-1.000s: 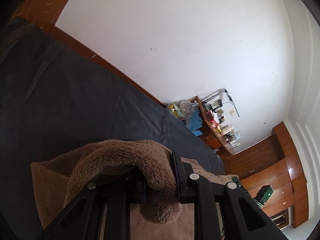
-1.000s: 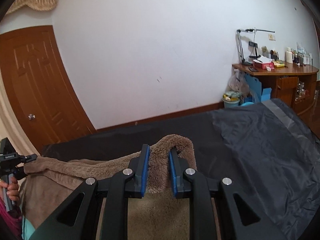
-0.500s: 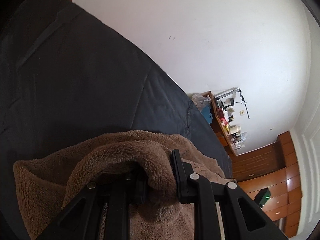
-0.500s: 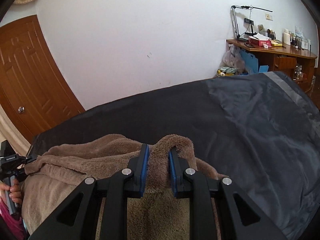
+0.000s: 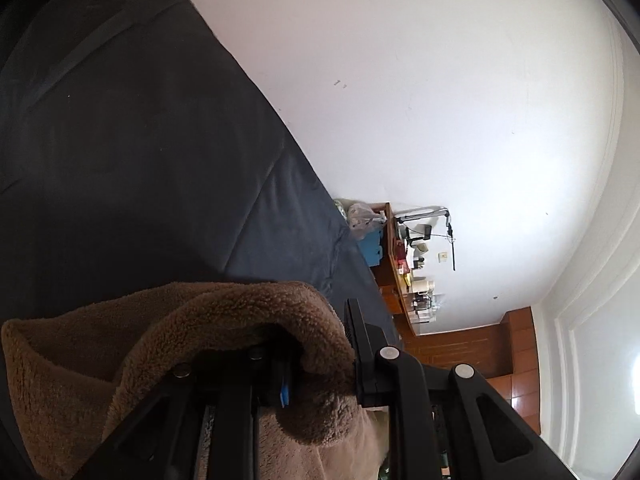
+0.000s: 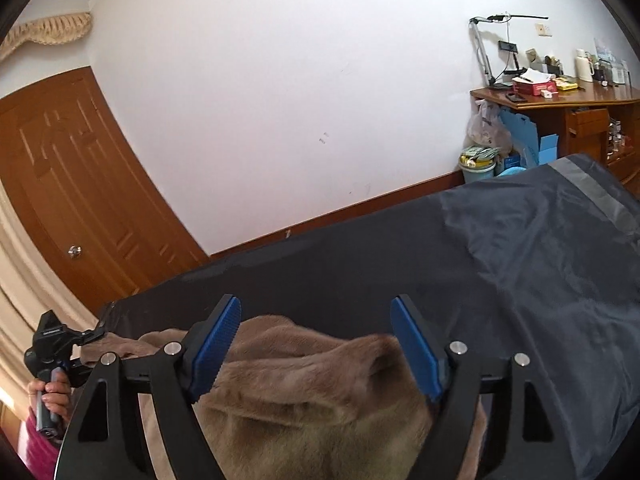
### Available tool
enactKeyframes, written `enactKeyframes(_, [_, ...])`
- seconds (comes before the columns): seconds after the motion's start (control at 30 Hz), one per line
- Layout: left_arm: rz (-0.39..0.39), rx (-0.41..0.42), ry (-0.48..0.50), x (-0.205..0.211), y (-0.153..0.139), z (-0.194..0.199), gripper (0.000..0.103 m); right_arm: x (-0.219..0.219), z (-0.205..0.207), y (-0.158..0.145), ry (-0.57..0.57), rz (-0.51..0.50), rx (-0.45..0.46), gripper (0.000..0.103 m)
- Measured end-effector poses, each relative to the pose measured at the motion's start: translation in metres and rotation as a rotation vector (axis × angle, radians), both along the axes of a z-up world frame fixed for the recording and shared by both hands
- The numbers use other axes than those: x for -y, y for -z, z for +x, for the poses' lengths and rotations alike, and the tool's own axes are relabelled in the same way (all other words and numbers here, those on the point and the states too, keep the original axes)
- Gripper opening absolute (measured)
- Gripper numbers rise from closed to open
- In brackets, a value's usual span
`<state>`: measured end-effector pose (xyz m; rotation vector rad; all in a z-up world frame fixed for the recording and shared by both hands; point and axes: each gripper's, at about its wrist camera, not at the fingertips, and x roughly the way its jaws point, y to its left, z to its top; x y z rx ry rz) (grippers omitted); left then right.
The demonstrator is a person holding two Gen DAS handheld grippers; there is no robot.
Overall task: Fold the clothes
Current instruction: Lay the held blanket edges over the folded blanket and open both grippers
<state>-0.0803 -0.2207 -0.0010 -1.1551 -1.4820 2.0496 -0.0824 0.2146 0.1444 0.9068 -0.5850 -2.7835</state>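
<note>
**One brown fleece, L clamped, R open**

1 brown fleece garment (image 6: 304, 396) on dark bed cover (image 6: 520, 280), long axis running L–R between tongs. Left gripper (image 5: 320, 356) pinches a fold. Right gripper (image 6: 316, 344) spread wide, fleece bunched between its fingers.

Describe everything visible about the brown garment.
The garment is tan-brown, thick and fleecy, like plush fabric. It lies rumpled on the dark bedcover, with soft folds and a raised hump. The left gripper is shut on a bunched edge, which drapes over its fingers. The right gripper is open, the fabric lying loose between its blue pads. Its type cannot be told.
</note>
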Motion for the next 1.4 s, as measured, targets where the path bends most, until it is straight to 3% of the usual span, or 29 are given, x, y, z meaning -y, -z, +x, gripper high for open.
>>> enactKeyframes(0.17, [0.095, 0.104, -0.036, 0.004, 0.014, -0.003, 0.022, 0.003, 0.005, -0.001, -0.029, 0.046, 0.027, 0.081])
enactKeyframes(0.27, [0.068, 0.103, -0.019, 0.002, 0.012, 0.001, 0.023, 0.008, 0.014, -0.003, -0.078, 0.097, 0.054, 0.081])
enactKeyframes(0.33, [0.050, 0.078, -0.011, 0.000, 0.005, 0.003, 0.036, 0.012, 0.020, -0.005, -0.110, 0.132, 0.073, 0.081])
enactKeyframes(0.37, [0.044, 0.061, -0.012, -0.002, 0.001, 0.004, 0.056, 0.014, 0.023, -0.006, -0.126, 0.149, 0.082, 0.082])
enactKeyframes(0.4, [0.044, 0.046, -0.021, -0.003, -0.003, 0.005, 0.065, 0.023, 0.025, -0.006, -0.165, 0.206, 0.107, 0.082])
enactKeyframes(0.5, [0.034, 0.023, -0.035, -0.006, -0.014, 0.004, 0.066, 0.058, 0.028, 0.002, -0.316, 0.408, 0.182, 0.082])
enactKeyframes(0.57, [0.024, 0.024, -0.034, -0.008, -0.017, 0.002, 0.066, 0.069, 0.027, 0.013, -0.363, 0.444, 0.217, 0.082])
enactKeyframes(0.73, [0.021, 0.054, -0.045, -0.010, -0.011, -0.003, 0.066, 0.071, -0.012, 0.026, -0.319, 0.362, 0.283, 0.082])
enactKeyframes(0.93, [0.040, 0.023, -0.130, 0.004, -0.007, -0.004, 0.066, 0.054, -0.034, 0.019, -0.176, 0.234, 0.181, 0.082])
enactKeyframes(1.03, [-0.012, 0.009, -0.125, -0.002, -0.011, -0.002, 0.066, 0.046, -0.035, 0.019, -0.130, 0.182, 0.160, 0.083])
enactKeyframes(1.2, [-0.105, -0.018, -0.110, -0.016, -0.019, 0.000, 0.066, 0.044, -0.028, 0.019, -0.113, 0.201, 0.173, 0.083])
enactKeyframes(1.4, [-0.358, -0.070, 0.066, -0.089, -0.042, -0.015, 0.066, 0.081, -0.018, 0.010, -0.204, 0.301, 0.160, 0.086])
